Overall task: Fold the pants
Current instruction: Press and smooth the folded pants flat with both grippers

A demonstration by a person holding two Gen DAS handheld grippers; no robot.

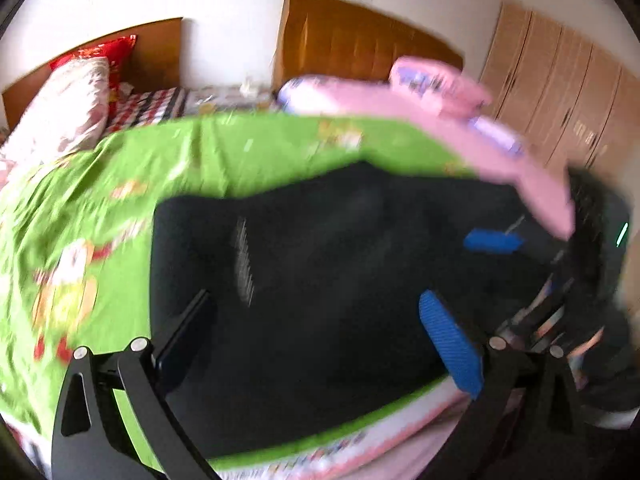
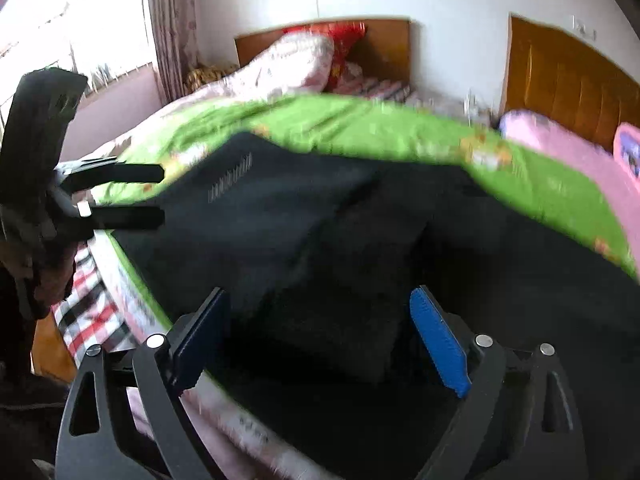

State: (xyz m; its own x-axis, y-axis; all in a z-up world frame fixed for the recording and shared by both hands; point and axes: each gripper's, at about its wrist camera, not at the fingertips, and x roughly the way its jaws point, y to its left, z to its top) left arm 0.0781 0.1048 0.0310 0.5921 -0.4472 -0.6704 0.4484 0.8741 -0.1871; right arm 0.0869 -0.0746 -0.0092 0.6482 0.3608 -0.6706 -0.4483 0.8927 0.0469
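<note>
Green bedspread (image 1: 260, 152) lies bare beyond the black pants (image 1: 320, 260); pink bedding (image 1: 460, 120) and headboard (image 1: 352, 40) block farther on.

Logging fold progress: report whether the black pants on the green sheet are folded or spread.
Folded. The black fabric pants lie as a compact layered block on the green patterned bedsheet, one layer's edge stepping across the top; no separate legs show.

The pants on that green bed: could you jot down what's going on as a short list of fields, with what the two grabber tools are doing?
item: dark pants, folded into a compact block
resting on: green bedspread, near the bed's front edge
left gripper: open, over the pants, nothing between its pads
right gripper: open, over the pants, holding nothing
nearby: pink bedding beyond the pants
image quality: motion-blurred, fine detail unclear
</note>
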